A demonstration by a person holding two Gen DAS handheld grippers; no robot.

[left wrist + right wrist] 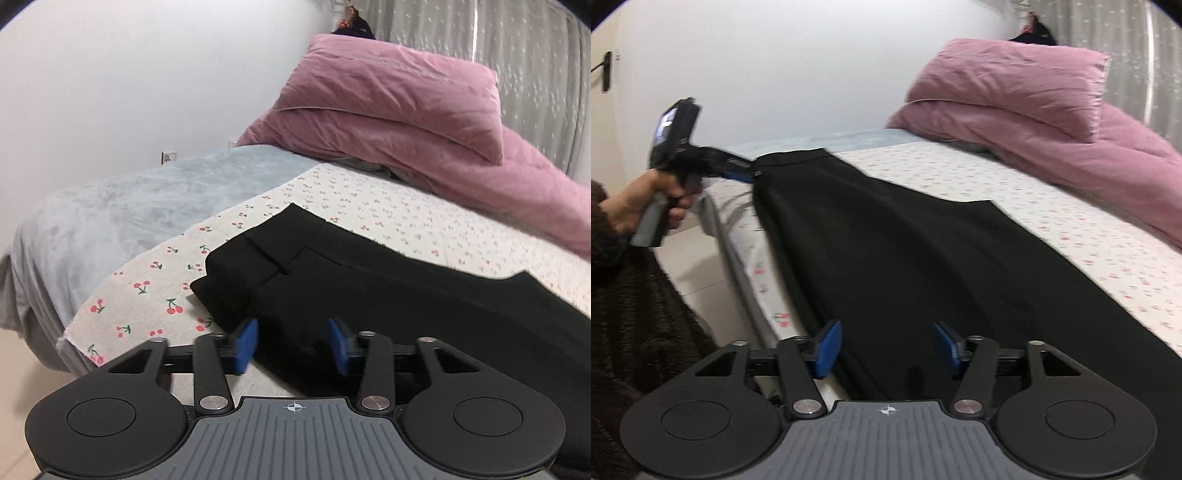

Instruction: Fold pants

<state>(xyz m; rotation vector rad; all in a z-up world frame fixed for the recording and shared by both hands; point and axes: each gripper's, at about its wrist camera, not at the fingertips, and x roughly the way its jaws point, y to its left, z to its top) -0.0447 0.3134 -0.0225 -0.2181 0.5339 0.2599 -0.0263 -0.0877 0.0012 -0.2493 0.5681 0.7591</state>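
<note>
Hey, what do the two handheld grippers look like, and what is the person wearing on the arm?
Each gripper, the left gripper and the right gripper, has black linkage arms with silver pivot pins, two round black discs, a ribbed grey plate bearing a small crosshair mark, and blue finger pads. Seen from the right wrist camera, the left one has a grey pistol handle. The sleeve is dark brown and fuzzy.

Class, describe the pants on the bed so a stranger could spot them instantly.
Find the bed's cherry-print sheet. Below the pink quilt, the black pants lie flat along its near edge. They are the only dark, plain cloth there.
</note>
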